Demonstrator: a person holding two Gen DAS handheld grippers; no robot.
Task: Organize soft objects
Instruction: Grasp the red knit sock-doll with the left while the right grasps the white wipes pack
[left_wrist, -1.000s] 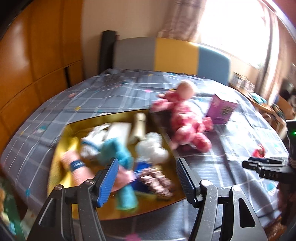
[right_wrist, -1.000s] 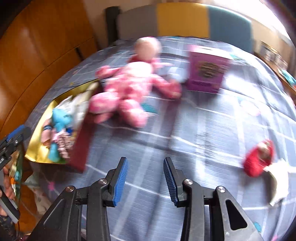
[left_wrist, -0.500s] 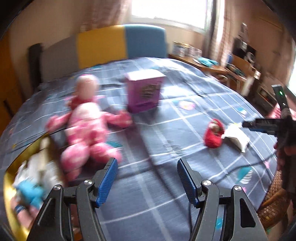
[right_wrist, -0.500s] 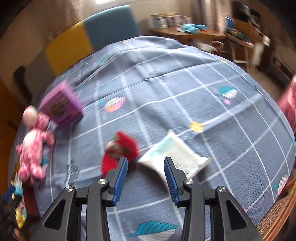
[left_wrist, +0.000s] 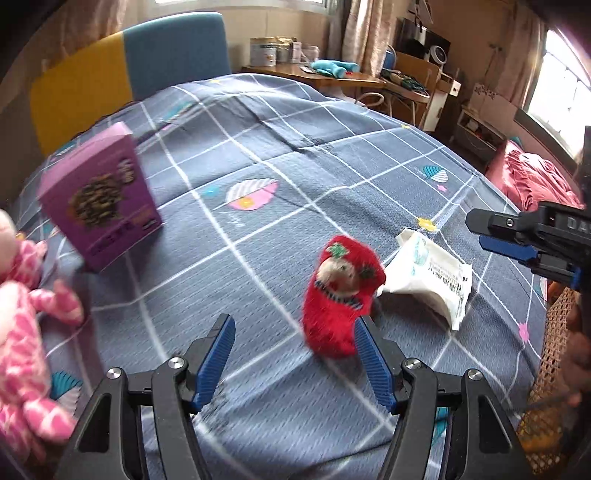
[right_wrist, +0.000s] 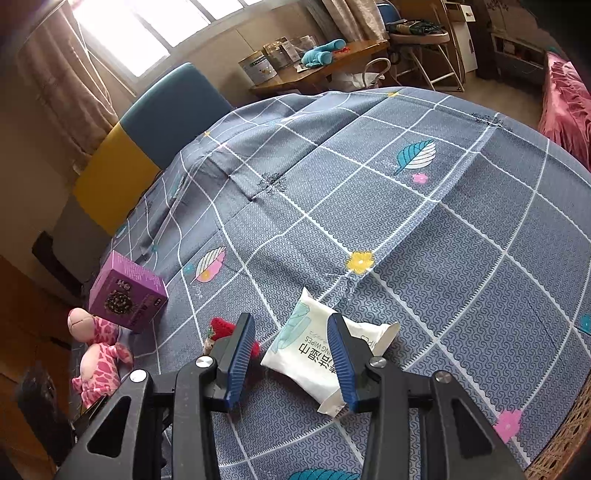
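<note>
While both grippers hang over the checked grey bedspread (right_wrist: 424, 229), the red plush toy (left_wrist: 341, 295) lies between the two of them, just left of a white wipes pack (right_wrist: 321, 350). From the left wrist view the red toy's long axis runs from near-left up to far-right, its rounded red bottom toward the gripper and its capped top, with a small green leaf patch, pointing away toward the pack. It is fuzzy and bright red, with a pale little face set in the middle and a striped band below it; the picture is somewhat blurred, so finer detail is lost. Its far end touches or nearly touches the corner of the pack.

The left gripper (left_wrist: 295, 356) has its blue-padded jaws standing well apart, nothing between them; the red toy sits just beyond the right-hand pad, partly behind it. The right gripper (right_wrist: 291, 360) has its jaws narrower but parted, holding nothing, with the wipes pack lying on the cover beyond the gap, its long axis slanting from far-left to near-right.

Farther left a purple box (left_wrist: 99, 199) stands upright on the bedspread, and a pink spotted plush doll (right_wrist: 98, 354) lies near it at the left edge. A yellow and blue headboard (right_wrist: 147, 147) rises at the far side.
</note>
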